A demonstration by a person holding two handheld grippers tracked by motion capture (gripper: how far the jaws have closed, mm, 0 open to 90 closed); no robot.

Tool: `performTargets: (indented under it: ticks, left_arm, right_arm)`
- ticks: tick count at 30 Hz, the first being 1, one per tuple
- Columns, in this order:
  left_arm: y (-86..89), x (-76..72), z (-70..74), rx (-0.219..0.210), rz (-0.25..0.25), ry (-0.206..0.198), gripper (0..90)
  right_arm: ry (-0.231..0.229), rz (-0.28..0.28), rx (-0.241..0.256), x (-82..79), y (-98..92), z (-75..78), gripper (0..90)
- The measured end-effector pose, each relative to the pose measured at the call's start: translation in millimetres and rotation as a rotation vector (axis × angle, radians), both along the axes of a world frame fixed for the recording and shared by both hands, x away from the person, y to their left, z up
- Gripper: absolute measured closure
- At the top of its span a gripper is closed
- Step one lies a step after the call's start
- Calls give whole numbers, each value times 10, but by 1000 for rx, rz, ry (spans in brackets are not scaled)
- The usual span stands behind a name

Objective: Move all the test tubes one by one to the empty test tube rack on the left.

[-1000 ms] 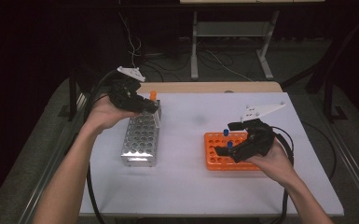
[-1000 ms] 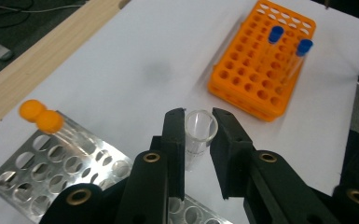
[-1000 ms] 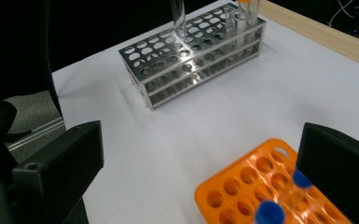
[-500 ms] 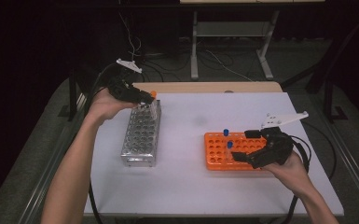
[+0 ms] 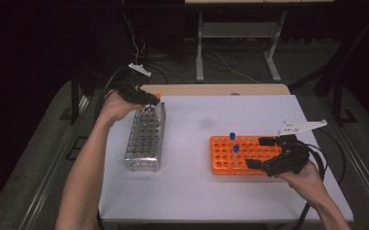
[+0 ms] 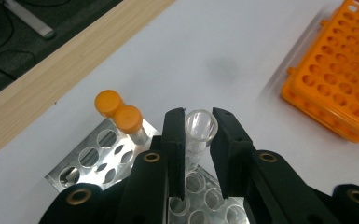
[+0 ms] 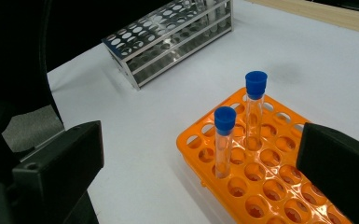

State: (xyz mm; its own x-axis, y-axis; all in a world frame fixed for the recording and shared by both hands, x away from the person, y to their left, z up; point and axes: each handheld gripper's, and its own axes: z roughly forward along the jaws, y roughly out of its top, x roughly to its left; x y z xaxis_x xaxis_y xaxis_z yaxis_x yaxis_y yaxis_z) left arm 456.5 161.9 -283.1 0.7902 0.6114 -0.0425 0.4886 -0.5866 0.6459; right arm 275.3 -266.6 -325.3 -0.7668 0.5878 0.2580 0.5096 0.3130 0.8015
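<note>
In the left gripper view the clear tube (image 6: 200, 128) disappears below its rim between the black jaws, so its lower end and which hole it's over is anyone's guess; the metal rack (image 6: 102, 156) is mostly covered by the left gripper (image 6: 198, 154); the orange rack (image 6: 340, 88) runs off the right edge; in the right gripper view the same rack (image 7: 261, 186) gets cut at the bottom and by the jaw; from the high view the orange caps (image 5: 157, 96) are too tiny to count.
</note>
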Motion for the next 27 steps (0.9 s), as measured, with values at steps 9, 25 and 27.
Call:
performTargets:
  ticks: [9, 25, 27]
  left_arm:
    - [47, 59, -208, -11, 33, 13, 748]
    - [28, 60, -454, 6, 34, 29, 746]
    - [39, 61, -468, 4, 35, 34, 745]
  right_arm:
    - [-1, 6, 11, -11, -8, -21, 3]
    - [-2, 13, 22, -4, -19, -38, 3]
    - [0, 16, 22, -3, -14, -41, 3]
